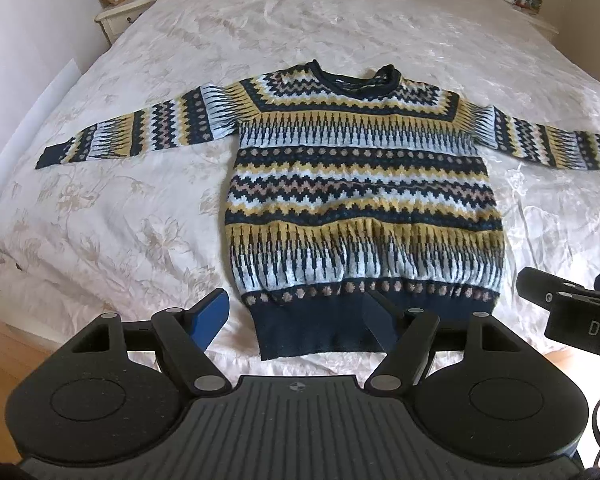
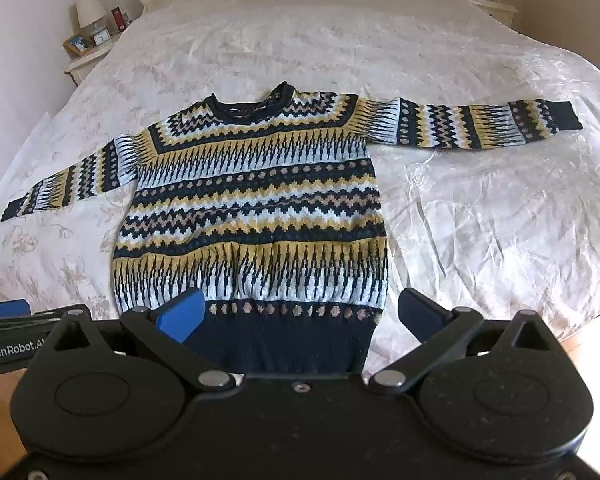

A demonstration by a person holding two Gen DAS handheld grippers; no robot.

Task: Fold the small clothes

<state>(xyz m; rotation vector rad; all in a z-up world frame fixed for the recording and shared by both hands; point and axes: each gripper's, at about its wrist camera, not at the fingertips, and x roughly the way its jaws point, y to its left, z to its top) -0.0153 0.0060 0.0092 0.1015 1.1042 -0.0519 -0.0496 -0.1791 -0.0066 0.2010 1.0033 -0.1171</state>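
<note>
Patterned knit sweater (image 1: 364, 184) spread flat on the bedspread (image 1: 140, 200), sleeves out; left gripper (image 1: 296, 320) and right gripper (image 2: 300, 316), both wide and empty, hover at its navy hem (image 2: 284, 344), folding apparently unstarted; next, seize an edge.

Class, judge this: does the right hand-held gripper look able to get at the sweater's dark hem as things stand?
Probably yes: the right hand-held gripper is open just above the sweater's hem, and nothing lies between them.

Both tongs (image 1: 294, 318) (image 2: 306, 314) agape, apparently empty.
</note>
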